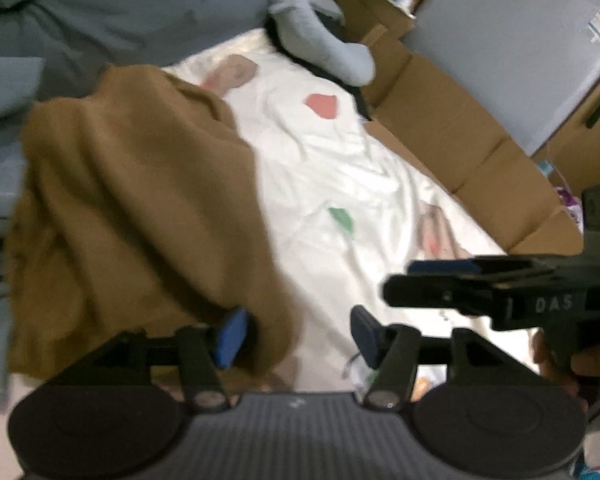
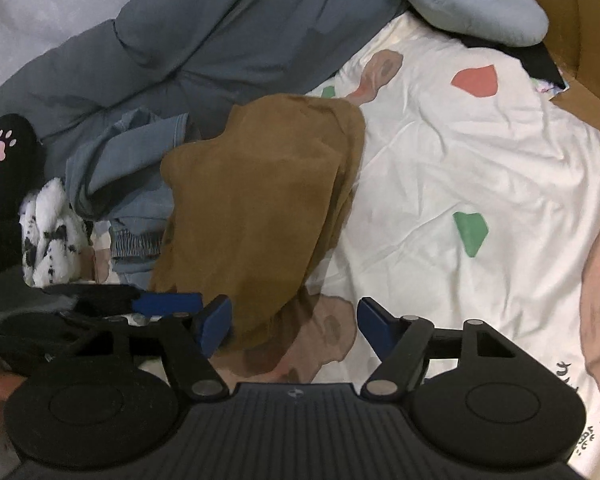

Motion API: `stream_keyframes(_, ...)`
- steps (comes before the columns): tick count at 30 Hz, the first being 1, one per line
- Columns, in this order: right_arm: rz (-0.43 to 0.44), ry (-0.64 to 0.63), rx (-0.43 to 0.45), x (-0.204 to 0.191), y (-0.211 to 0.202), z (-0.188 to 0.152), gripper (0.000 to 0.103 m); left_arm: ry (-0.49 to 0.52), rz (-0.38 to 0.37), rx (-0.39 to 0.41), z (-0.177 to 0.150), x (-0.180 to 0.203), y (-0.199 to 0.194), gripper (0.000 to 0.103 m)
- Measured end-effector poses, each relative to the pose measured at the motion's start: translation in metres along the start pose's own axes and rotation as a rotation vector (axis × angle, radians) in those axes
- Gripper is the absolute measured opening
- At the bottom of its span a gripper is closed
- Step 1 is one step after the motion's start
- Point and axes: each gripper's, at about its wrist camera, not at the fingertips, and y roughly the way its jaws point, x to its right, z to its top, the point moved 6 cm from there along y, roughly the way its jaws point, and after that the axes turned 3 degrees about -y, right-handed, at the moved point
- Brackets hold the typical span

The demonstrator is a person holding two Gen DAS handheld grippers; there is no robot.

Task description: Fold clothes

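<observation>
A brown garment lies crumpled on the left half of a white sheet printed with coloured patches. In the right wrist view the brown garment sits mid-frame, its lower edge hanging down to my fingers. My left gripper is open; the cloth's edge drapes against its left pad, not pinched. My right gripper is open too, with the garment's hem just inside its left pad. Each gripper shows side-on in the other's view: the right gripper and the left gripper.
A denim garment, a fluffy black-and-white piece and a black item with a pink paw print lie left of the brown one. A grey duvet fills the back. A grey-blue plush toy and cardboard box border the sheet at right.
</observation>
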Motion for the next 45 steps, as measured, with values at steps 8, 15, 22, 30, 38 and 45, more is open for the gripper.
stream_keyframes(8,0.006,-0.023,-0.038,-0.010,0.011,-0.011,0.073,-0.034,0.209,0.051,0.012,-0.076,-0.021,0.070)
stream_keyframes(15,0.011,-0.003,-0.042,-0.015,0.015,-0.020,0.073,-0.081,0.318,0.031,0.002,-0.139,-0.017,0.072)
stream_keyframes(22,0.012,0.035,-0.036,-0.020,0.015,-0.030,0.073,-0.053,0.297,-0.013,-0.018,-0.156,0.004,0.048)
stream_keyframes(30,0.028,0.081,-0.040,-0.027,0.017,-0.039,0.073,-0.079,0.245,0.004,-0.026,-0.138,-0.010,0.007)
stream_keyframes(38,0.109,0.149,-0.058,-0.042,0.022,-0.040,0.073,-0.057,0.101,0.006,-0.037,-0.087,-0.021,0.006)
stream_keyframes(45,0.166,0.188,-0.069,-0.053,0.024,-0.040,0.073,-0.050,-0.008,0.001,-0.047,-0.051,-0.020,0.005)
